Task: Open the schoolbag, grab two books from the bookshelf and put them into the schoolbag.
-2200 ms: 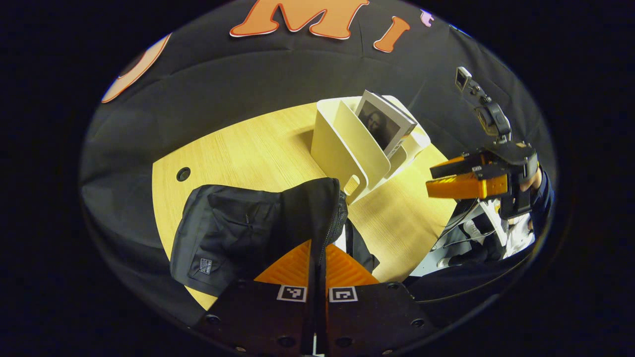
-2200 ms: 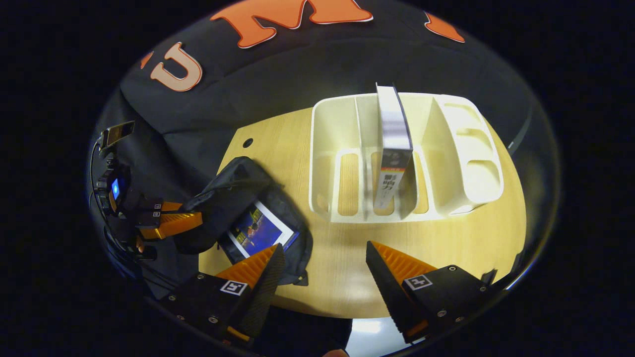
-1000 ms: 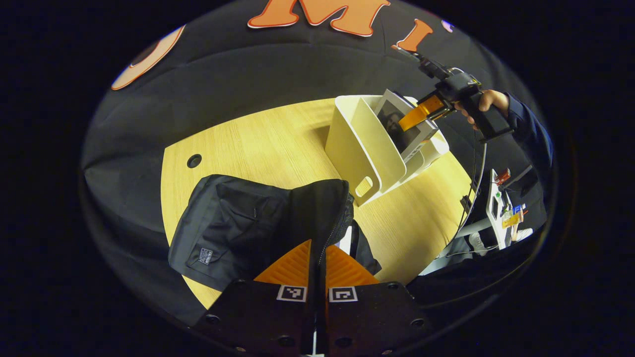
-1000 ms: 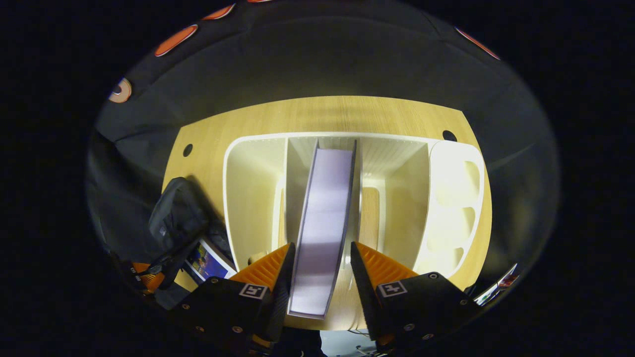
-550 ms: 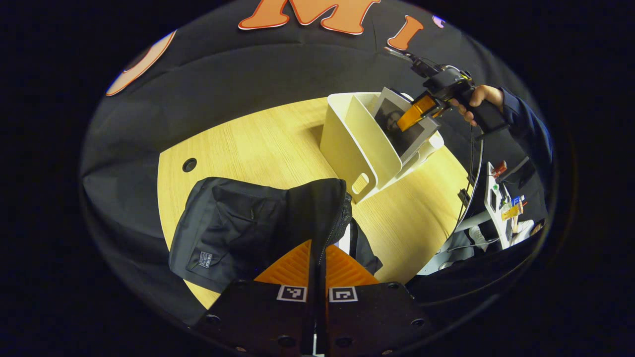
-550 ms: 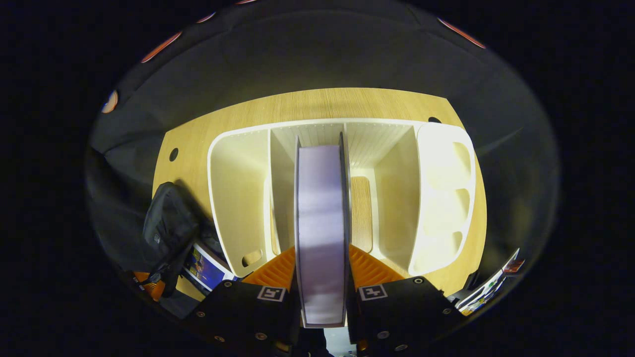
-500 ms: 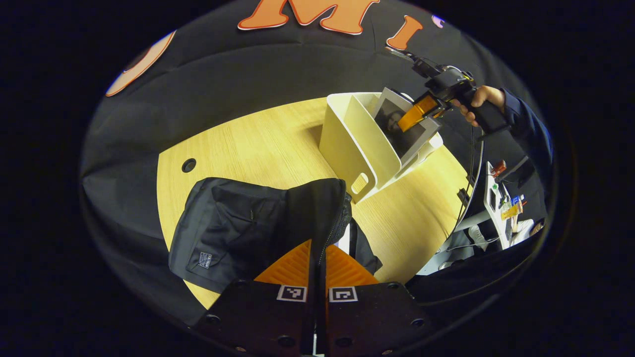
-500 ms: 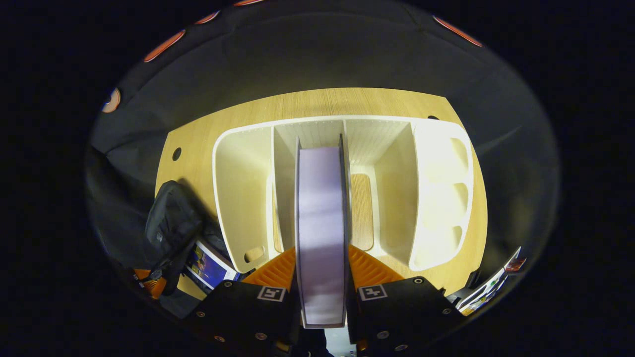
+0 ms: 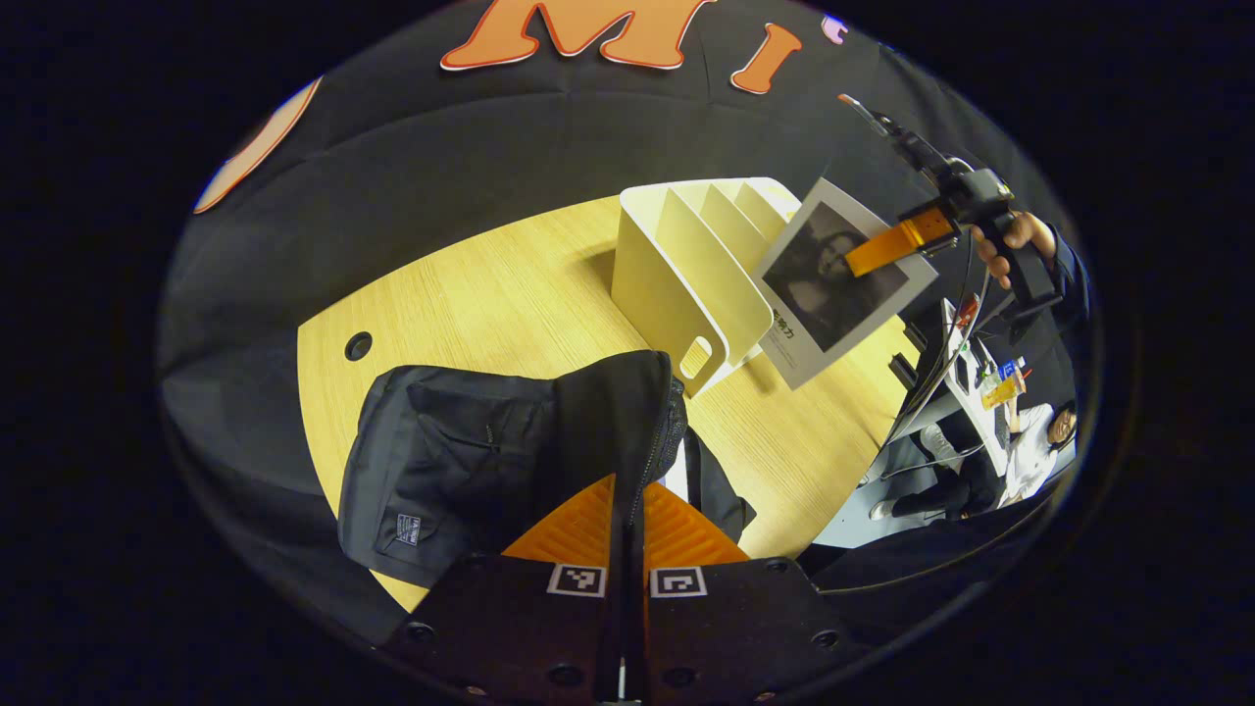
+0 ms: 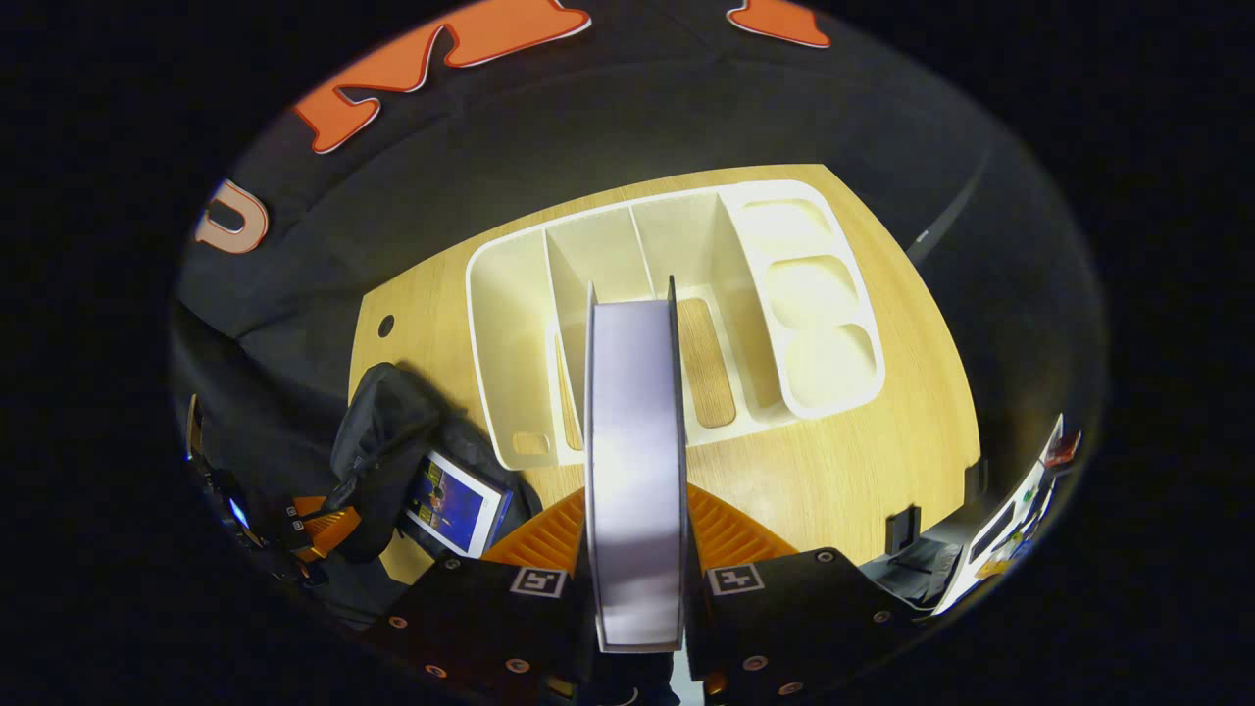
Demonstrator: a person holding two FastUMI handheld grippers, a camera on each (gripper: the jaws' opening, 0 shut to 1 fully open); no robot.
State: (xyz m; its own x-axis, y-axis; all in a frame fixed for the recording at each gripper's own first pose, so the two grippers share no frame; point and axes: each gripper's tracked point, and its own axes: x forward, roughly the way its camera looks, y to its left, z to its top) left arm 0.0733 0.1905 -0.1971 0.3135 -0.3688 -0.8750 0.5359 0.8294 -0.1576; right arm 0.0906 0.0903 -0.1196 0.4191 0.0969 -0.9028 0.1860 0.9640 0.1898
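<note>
1. The right gripper [image 10: 637, 534] has both fingers clamped on a book [image 10: 635, 461], held in the air above the table [image 10: 863, 471], clear of the bookshelf [image 10: 510, 324] and nearer the camera than it.
2. In the left gripper view, that book [image 9: 833, 279] hangs just beside the bookshelf [image 9: 677, 275], tilted.
3. The left gripper [image 9: 627, 520] has its fingers closed on the edge of the schoolbag [image 9: 471, 441], holding it open near the bookshelf.
4. Another book [image 10: 453, 502] lies inside the schoolbag [image 10: 382, 441].
</note>
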